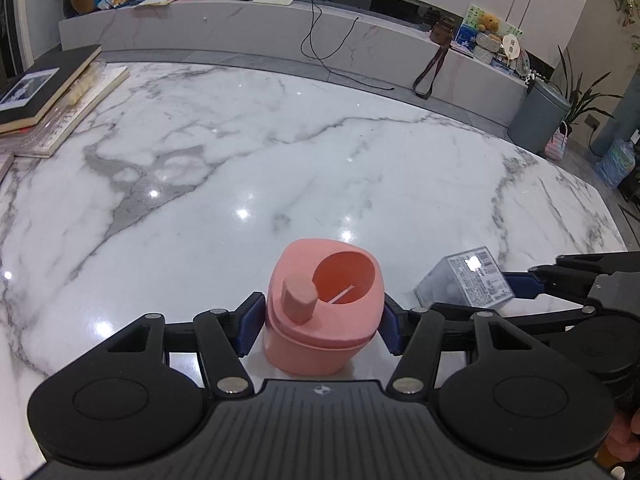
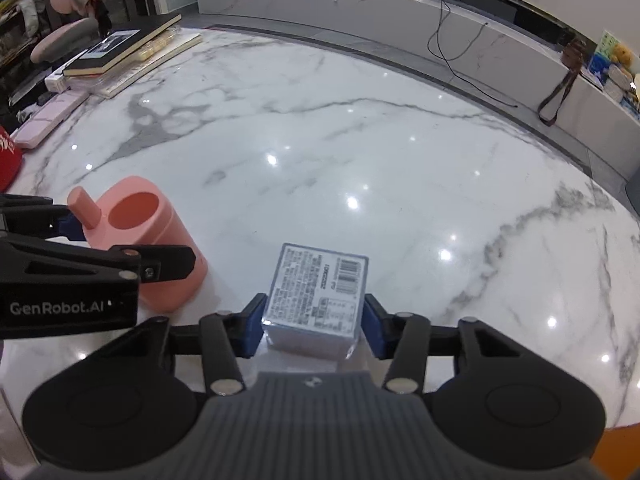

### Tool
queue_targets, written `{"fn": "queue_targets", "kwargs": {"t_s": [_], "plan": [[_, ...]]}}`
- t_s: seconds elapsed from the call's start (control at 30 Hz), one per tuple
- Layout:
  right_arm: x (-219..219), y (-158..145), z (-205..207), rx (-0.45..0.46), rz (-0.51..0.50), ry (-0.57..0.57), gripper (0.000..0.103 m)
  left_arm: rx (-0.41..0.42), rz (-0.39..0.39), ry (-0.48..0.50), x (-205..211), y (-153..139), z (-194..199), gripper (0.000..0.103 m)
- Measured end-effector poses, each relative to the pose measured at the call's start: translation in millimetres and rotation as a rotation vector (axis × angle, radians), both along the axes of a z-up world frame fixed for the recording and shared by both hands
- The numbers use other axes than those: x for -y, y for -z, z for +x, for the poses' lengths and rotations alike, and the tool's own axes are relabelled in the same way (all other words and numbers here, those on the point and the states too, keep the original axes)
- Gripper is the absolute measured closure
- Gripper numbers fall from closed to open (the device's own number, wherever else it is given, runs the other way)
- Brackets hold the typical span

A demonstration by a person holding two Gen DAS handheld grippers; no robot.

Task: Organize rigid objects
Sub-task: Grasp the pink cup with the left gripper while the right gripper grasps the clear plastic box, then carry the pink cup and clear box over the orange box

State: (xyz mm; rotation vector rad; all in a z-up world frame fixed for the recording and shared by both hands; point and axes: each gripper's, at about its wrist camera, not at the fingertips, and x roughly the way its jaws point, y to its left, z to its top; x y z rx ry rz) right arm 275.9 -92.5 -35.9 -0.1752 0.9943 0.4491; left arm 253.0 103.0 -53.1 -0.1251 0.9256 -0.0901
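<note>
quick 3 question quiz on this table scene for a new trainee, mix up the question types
1. True or false: the pink cup lies on its side on the marble table.
2. Which sits between the right gripper's fingers? A) a book B) a small clear box C) a red cap
3. Fill in: the box has a printed label with a ____ on top.

Key: 1 false, it stands upright between the left gripper's fingers; 2 B; 3 barcode.
</note>
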Motion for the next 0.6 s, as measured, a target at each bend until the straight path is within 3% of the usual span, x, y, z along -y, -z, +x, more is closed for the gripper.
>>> {"fn": "queue_targets", "kwargs": {"t_s": [0.2,0.47,0.6], "plan": [[16,-12,-4,-0.036,0.069,0.039,0.056,0.036,-0.026,-0.009,-5,-7,-3,0.038],[45,-50,-22,-0.072,0.164,0.123,0.057,0.117,-0.044,0.085,10,-31,-19,0.038],[60,-75,-43,-0.043,0.180,0.140,0.056,0.143,-0.054,0.151,22,-44,-40,0.038]]}}
